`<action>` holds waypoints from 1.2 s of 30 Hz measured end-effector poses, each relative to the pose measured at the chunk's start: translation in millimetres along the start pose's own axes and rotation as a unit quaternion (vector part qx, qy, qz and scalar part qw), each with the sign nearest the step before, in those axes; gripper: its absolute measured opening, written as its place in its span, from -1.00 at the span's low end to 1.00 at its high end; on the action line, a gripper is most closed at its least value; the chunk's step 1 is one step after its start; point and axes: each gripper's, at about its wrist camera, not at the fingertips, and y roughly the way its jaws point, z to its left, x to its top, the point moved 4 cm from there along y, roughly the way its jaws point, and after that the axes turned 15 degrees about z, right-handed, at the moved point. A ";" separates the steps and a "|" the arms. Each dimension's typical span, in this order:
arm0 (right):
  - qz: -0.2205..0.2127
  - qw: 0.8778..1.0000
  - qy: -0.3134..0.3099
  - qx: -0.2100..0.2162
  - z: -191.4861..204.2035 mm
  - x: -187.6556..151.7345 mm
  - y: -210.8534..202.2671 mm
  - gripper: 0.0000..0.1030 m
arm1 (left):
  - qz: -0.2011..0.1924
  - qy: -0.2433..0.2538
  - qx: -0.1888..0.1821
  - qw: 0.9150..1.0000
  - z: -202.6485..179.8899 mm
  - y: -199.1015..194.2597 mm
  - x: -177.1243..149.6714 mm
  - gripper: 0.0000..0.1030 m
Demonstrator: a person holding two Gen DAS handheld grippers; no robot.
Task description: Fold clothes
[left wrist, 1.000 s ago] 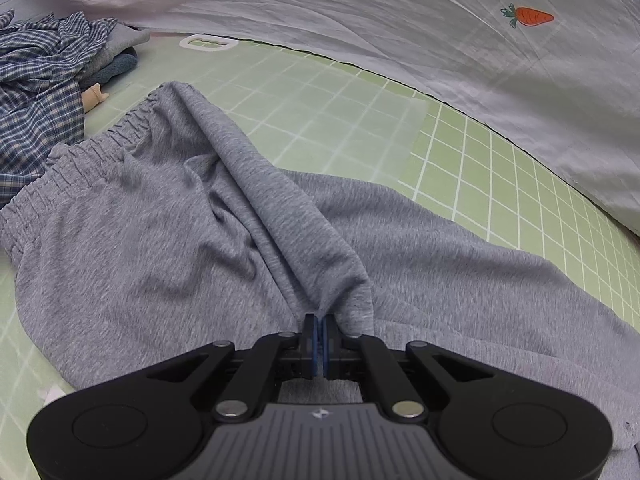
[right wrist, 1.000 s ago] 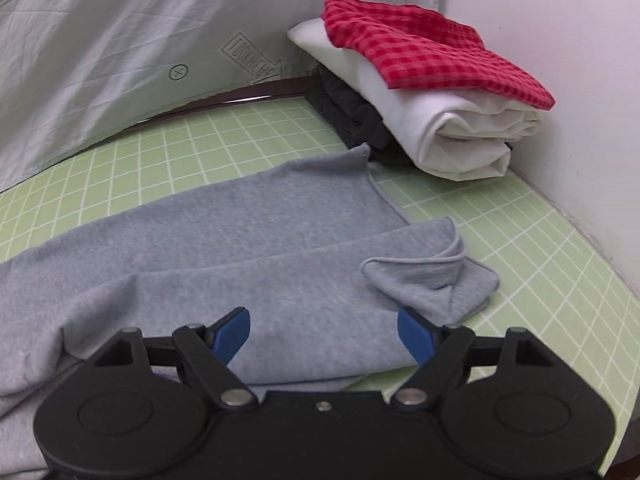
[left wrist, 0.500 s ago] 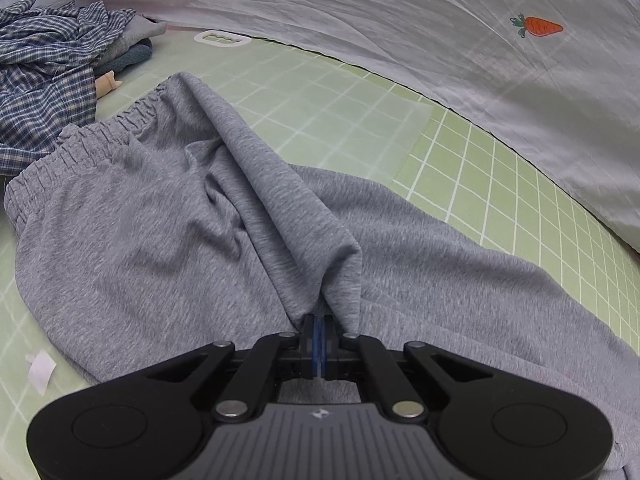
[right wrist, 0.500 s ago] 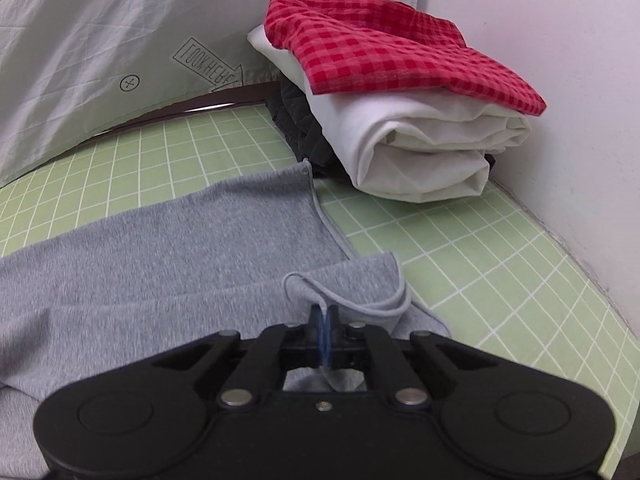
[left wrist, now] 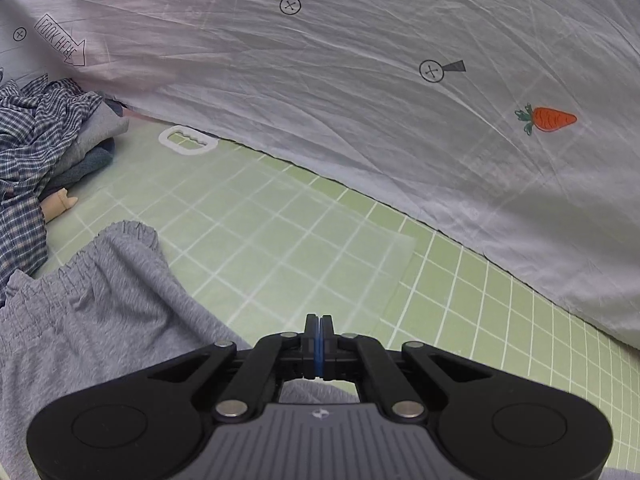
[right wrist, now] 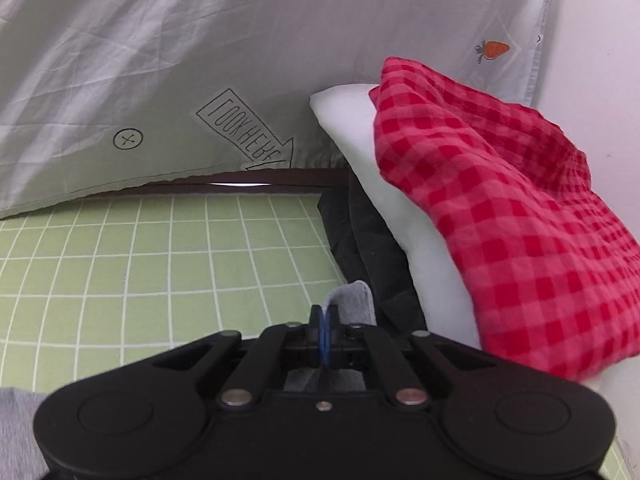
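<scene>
Grey sweatpants (left wrist: 92,320) lie on the green checked mat, their gathered waistband at the left of the left wrist view. My left gripper (left wrist: 319,334) is shut; grey cloth shows just beneath its jaws, which hold it raised above the mat. My right gripper (right wrist: 325,326) is shut on a grey leg hem (right wrist: 354,300) that sticks up past its tips. More grey cloth (right wrist: 20,420) hangs at the lower left of the right wrist view.
A stack of folded clothes, red checked (right wrist: 500,208) on white (right wrist: 400,208) on black (right wrist: 360,248), stands close on the right. A blue plaid heap (left wrist: 28,160) lies at the left. A white plastic ring (left wrist: 188,142) and grey sheet (left wrist: 360,80) are behind.
Both grippers have lifted with the sweatpants, so most of the cloth has dropped out of view. The right gripper, open a second ago, shut on the leg hem and neared the stack.
</scene>
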 end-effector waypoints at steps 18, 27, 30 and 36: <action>0.067 0.991 0.060 0.098 19.9 -76.6 -51.2 -0.04 | 0.104 -0.018 -0.035 0.994 15.0 -7.0 -81.6 -0.01; 0.105 0.980 0.027 0.170 79.6 -85.2 -64.0 0.06 | 0.128 -0.003 -0.008 0.992 -0.2 4.8 -77.4 0.04; 0.124 0.979 -0.003 0.164 95.9 -87.0 -60.3 0.03 | 0.121 0.006 0.017 0.992 -1.1 5.7 -77.9 -0.33; 0.114 0.979 -0.004 0.170 95.4 -79.0 -60.3 -0.98 | 0.111 -0.006 0.027 0.993 8.8 5.2 -81.5 -0.95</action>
